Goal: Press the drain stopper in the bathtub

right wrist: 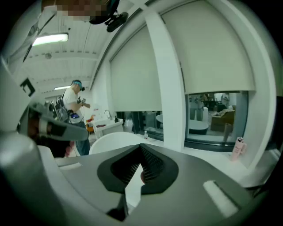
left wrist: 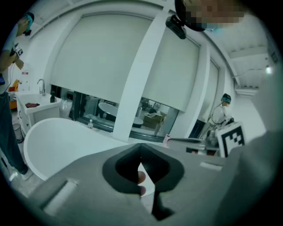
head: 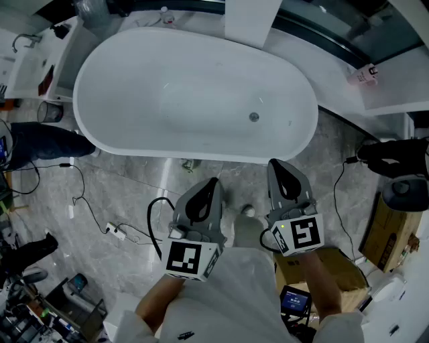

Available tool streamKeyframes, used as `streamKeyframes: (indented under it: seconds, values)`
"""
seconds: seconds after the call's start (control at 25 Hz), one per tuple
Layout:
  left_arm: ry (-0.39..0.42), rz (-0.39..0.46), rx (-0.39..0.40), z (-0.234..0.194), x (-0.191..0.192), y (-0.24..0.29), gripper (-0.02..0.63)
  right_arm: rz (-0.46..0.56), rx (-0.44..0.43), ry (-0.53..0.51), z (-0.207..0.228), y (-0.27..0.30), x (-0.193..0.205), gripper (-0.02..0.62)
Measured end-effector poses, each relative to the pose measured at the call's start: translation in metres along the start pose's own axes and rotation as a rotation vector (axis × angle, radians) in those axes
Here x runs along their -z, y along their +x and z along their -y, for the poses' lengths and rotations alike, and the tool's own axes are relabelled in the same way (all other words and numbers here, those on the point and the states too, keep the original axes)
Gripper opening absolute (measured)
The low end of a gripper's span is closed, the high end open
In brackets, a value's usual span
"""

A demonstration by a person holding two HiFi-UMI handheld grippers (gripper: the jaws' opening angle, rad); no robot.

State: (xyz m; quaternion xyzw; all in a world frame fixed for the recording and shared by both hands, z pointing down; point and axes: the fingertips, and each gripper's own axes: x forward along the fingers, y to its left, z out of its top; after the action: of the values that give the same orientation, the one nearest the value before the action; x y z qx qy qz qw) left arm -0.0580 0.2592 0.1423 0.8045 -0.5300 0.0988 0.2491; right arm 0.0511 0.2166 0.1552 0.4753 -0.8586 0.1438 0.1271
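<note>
The white oval bathtub point(head: 134, 74) fills the upper half of the head view. Its small round metal drain stopper point(head: 253, 116) sits on the tub floor toward the right end. I hold both grippers close to my body, over the grey floor on the near side of the tub and apart from it. The left gripper point(head: 214, 179) and the right gripper point(head: 275, 163) are both shut with nothing between their jaws. In the left gripper view the left gripper point(left wrist: 141, 148) points up over the tub rim point(left wrist: 57, 132). The right gripper point(right wrist: 141, 148) also tilts upward, so neither gripper view shows the stopper.
Cables and a power strip point(head: 115, 232) lie on the floor at left. A cardboard box point(head: 395, 221) stands at right. Another person's legs point(head: 40, 144) are beside the tub's left end. A white pillar point(head: 251, 20), a window ledge with a pink bottle point(head: 365, 74) and a sink point(head: 27, 63) lie beyond.
</note>
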Motion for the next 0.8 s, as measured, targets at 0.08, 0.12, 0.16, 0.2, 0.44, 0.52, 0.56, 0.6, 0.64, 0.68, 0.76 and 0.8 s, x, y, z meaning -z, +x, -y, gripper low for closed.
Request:
streamKeyframes:
  seconds: [0.08,0.12,0.16,0.2,0.44,0.52,0.56,0.6,0.64,0.68,0.76,0.8]
  values:
    - [0.019,0.039,-0.008,0.037,0.003,-0.039,-0.002,0.068,0.024,0.033,-0.014,-0.066,-0.021,0.002]
    - [0.033,0.055,-0.013,0.056,0.007,-0.059,-0.002,0.098,0.037,0.036,-0.022,-0.099,-0.028,0.002]
    - [0.048,0.065,-0.016,0.073,0.014,-0.079,-0.002,0.121,0.053,0.031,-0.032,-0.131,-0.029,0.002]
    - [0.059,0.069,-0.016,0.090,0.024,-0.098,-0.002,0.136,0.069,0.022,-0.043,-0.162,-0.026,0.002]
    - [0.102,0.066,0.064,0.189,0.094,-0.185,-0.002,0.176,0.132,0.010,-0.095,-0.303,0.033,0.003]
    - [0.083,0.068,0.076,0.216,0.108,-0.208,-0.002,0.180,0.163,0.038,-0.103,-0.339,0.054,0.003]
    - [0.083,0.059,0.082,0.228,0.116,-0.221,-0.002,0.181,0.180,0.051,-0.108,-0.356,0.061,0.003]
    - [0.094,0.045,0.091,0.237,0.125,-0.232,-0.002,0.187,0.196,0.064,-0.113,-0.372,0.064,0.003]
    - [0.110,0.031,0.103,0.244,0.132,-0.241,-0.002,0.196,0.213,0.076,-0.117,-0.386,0.066,0.003]
    - [0.121,0.021,0.117,0.250,0.138,-0.248,-0.002,0.205,0.227,0.084,-0.122,-0.397,0.066,0.003]
    - [0.135,0.025,0.142,0.260,0.141,-0.258,-0.002,0.216,0.243,0.066,-0.125,-0.412,0.065,0.003]
    - [0.141,0.040,0.151,0.265,0.139,-0.262,-0.002,0.221,0.250,0.061,-0.125,-0.417,0.065,0.003]
